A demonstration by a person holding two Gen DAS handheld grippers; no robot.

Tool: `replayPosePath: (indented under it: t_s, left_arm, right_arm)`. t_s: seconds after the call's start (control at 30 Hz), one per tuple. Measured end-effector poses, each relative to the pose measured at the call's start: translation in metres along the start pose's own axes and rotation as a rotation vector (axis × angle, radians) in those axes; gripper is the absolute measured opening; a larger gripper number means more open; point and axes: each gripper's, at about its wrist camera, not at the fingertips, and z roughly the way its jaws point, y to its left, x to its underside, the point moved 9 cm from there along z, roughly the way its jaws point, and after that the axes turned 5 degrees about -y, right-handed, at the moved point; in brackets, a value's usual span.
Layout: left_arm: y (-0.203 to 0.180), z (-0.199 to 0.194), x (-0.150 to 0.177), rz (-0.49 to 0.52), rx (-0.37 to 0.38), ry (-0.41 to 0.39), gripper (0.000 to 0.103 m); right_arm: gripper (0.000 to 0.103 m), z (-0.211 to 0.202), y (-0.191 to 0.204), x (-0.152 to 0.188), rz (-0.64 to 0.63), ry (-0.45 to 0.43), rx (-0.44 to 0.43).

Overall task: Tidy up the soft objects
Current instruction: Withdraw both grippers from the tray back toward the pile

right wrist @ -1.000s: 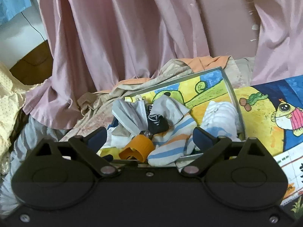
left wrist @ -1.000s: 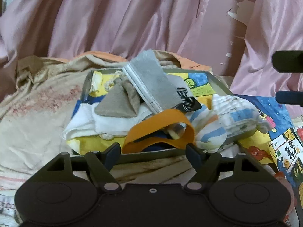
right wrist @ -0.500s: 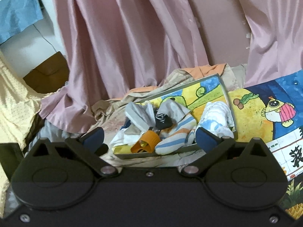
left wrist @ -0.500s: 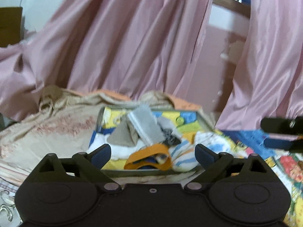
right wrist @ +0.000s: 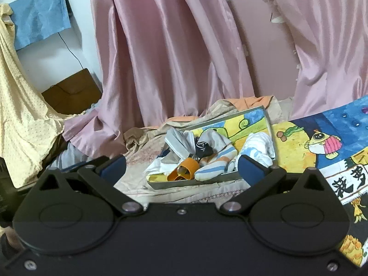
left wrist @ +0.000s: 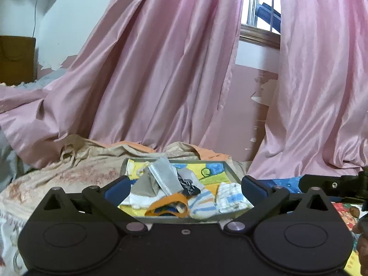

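Left wrist: tray (left wrist: pixel 232 175) of socks (left wrist: pixel 202 203) beyond opening left gripper (left wrist: pixel 185 188).

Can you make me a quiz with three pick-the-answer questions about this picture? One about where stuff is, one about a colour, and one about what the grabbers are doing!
1. Where is the pile of socks?
A. In the tray
B. Hanging on the curtain
C. On the floor

2. What colour is the curtain behind the tray?
A. Green
B. Pink
C. Black

3. What is the right gripper doing?
A. Squeezing a sock
B. Holding the tray
C. Open, holding nothing

Answers:
1. A, the socks lie heaped inside the tray's rim in both views.
2. B, shiny pink cloth hangs behind the tray.
3. C, its blue fingers stand wide apart with only air between them. The left gripper is opening too, with nothing between its jaws.
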Motion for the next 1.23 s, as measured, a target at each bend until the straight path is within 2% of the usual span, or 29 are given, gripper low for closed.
replayPosePath:
  t_s: [0.4,0.63,0.93,1.1,1.23]
  left_arm:
    - [-0.016,-0.053,0.025,0.012,-0.034,0.006,0.102]
    - [-0.011,-0.083,0.061,0.003,-0.078,0.077,0.102]
    - [-0.005,-0.114,0.107,0.001,-0.138,0.200,0.102]
    - [-0.013,-0.122,0.123,0.023,-0.134,0.229,0.102]
    - [-0.022,-0.123,0.125,0.057,-0.109,0.217,0.102]
  right_arm:
    - [0.103,-0.064,0.022,0.034,-0.095,-0.061,0.031]
    - [0.103,-0.092,0.021,0.073,-0.139,-0.052,0.081]
    - [0.103,-0.107,0.014,0.120,-0.121,0.012,0.123]
    - [0.103,-0.108,0.013,0.130,-0.129,0.030,0.131]
    - [0.103,-0.106,0.012,0.133,-0.127,0.031,0.132]
